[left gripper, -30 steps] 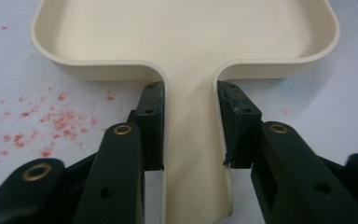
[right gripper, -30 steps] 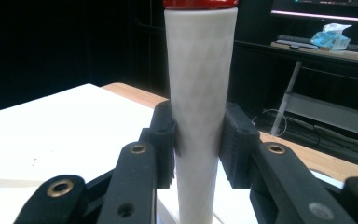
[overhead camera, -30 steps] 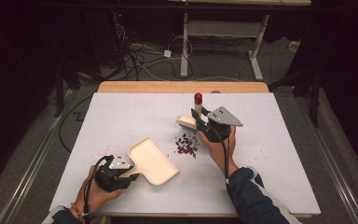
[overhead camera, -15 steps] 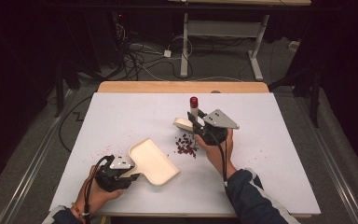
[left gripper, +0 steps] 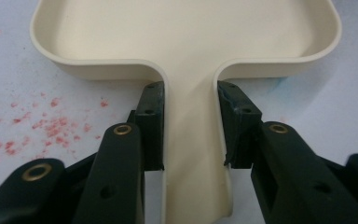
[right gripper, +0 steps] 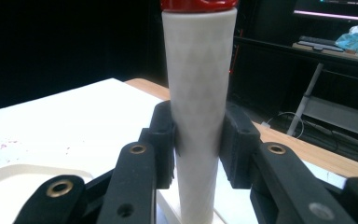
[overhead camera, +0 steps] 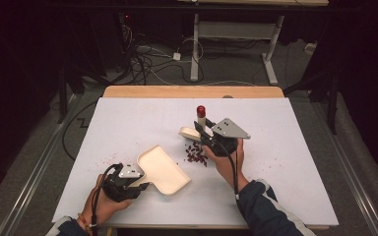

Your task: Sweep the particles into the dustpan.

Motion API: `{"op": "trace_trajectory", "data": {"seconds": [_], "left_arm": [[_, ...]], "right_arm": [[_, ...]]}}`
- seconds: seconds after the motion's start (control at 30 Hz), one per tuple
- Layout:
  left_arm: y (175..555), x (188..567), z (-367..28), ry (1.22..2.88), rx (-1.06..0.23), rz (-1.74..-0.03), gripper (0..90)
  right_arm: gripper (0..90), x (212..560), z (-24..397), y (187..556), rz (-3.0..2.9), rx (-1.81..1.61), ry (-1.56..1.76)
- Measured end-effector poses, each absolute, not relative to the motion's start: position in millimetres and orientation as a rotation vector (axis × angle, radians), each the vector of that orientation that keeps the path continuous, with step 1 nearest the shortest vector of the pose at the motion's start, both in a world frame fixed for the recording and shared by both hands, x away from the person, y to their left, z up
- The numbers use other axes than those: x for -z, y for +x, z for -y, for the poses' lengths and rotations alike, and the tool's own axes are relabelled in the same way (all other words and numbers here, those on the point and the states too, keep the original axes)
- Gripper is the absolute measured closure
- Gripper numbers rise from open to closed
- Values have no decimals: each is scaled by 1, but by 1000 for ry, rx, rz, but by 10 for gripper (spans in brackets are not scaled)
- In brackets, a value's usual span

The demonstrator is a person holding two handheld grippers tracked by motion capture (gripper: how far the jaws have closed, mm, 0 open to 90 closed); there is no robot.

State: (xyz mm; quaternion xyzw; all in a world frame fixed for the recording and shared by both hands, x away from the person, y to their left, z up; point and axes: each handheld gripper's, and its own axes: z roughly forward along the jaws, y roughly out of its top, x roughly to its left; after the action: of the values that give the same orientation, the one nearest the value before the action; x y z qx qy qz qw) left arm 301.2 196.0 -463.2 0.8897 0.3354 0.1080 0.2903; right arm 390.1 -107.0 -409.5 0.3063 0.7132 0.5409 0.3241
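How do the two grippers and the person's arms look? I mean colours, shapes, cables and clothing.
Both the left gripper and the right gripper are black, each with two jaws of jointed links fastened by brass-coloured rivets. A grey three-cornered plate tops the right one; a smaller grey plate sits on the left. A black cable trails from each. The right arm wears a dark blue sleeve with a white stripe.

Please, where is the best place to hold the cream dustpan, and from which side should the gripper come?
Grip the dustpan by its narrow flat handle, coming from the handle end, along the table. The handle is slim enough to fit between two jaws, while the pan body is wide with a raised rim. The left gripper already holds it so, one pad on each handle edge.
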Motion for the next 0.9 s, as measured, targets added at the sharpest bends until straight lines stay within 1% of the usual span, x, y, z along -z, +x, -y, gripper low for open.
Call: {"op": "trace_trajectory", "data": {"seconds": [0.27,0.5,0.9], "left_arm": [[305,464,-180,2391,-283,-923,639],[308,464,-170,2382,-253,-939,639],[310,466,-148,2377,-250,-966,639]], "right_arm": [[693,411,99,383,-1866,-1415,810],[693,410,92,376,-1886,-1441,804],[694,409,83,363,-1910,-1478,805]]}}
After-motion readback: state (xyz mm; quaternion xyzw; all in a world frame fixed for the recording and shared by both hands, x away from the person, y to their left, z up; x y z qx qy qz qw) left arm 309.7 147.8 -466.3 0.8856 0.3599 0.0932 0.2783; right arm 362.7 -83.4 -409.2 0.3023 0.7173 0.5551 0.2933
